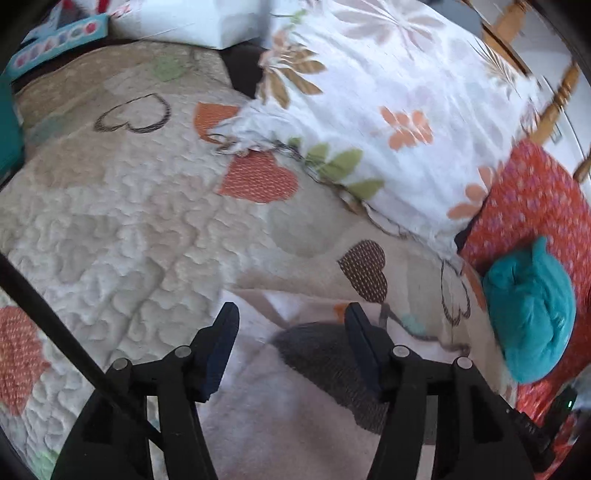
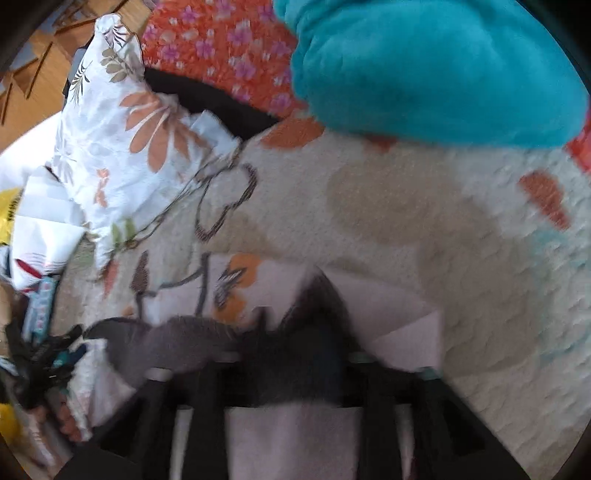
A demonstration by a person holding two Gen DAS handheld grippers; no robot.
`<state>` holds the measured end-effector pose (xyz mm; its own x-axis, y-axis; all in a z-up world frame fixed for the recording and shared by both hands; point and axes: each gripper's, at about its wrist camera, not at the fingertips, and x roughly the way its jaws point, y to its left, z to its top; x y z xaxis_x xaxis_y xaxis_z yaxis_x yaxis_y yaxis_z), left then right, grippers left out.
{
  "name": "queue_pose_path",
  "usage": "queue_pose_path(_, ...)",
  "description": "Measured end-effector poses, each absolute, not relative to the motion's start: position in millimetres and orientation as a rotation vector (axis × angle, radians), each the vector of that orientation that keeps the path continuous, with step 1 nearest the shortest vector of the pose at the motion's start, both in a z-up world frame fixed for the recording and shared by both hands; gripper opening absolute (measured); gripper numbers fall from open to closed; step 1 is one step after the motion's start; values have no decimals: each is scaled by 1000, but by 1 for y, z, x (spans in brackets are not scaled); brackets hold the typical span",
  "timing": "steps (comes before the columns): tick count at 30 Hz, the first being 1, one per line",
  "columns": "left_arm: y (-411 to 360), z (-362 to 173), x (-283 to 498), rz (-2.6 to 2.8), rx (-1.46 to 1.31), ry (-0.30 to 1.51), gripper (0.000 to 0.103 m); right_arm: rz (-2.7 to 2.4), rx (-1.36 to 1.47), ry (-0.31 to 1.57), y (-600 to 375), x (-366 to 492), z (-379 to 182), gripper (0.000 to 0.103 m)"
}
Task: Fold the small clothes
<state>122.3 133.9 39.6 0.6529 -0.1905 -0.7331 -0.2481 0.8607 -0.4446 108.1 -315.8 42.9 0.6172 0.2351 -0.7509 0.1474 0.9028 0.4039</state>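
Observation:
A small pale pink garment (image 1: 280,417) with a grey knit collar (image 1: 325,354) lies on the quilted heart-patterned bedspread (image 1: 129,221). My left gripper (image 1: 291,314) is open just above it, fingers either side of the collar, holding nothing. In the right wrist view the garment (image 2: 288,439) shows an orange flower print (image 2: 240,273). My right gripper (image 2: 299,354) is blurred and shut on the grey collar (image 2: 306,332), which bunches up between its fingers and trails left.
A floral white pillow (image 1: 388,110) lies behind the garment. A teal bundle (image 1: 532,314) rests on red flowered fabric (image 1: 535,195) to the right, and shows in the right wrist view (image 2: 424,66). Boxes (image 1: 192,18) sit at the far left. Wooden chair (image 1: 554,96) beyond.

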Motion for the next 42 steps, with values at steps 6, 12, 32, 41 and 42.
queue_pose_path(6, 138, 48, 104, 4, -556, 898, 59, 28, 439, 822, -323, 90, 72, 56)
queue_pose_path(12, 118, 50, 69, -20, -273, 960, 61, 76, 255, 869, -293, 69, 77, 56)
queue_pose_path(32, 151, 18, -7, -81, -244, 1123, 6, 85, 183, 882, -269, 16, 88, 56)
queue_pose_path(41, 146, 26, -33, 24, -219, 1108, 7, 90, 212, 878, -275, 11, 92, 56)
queue_pose_path(42, 146, 28, -35, 32, -227, 1103, 7, 94, 220, 877, -274, 11, 92, 56)
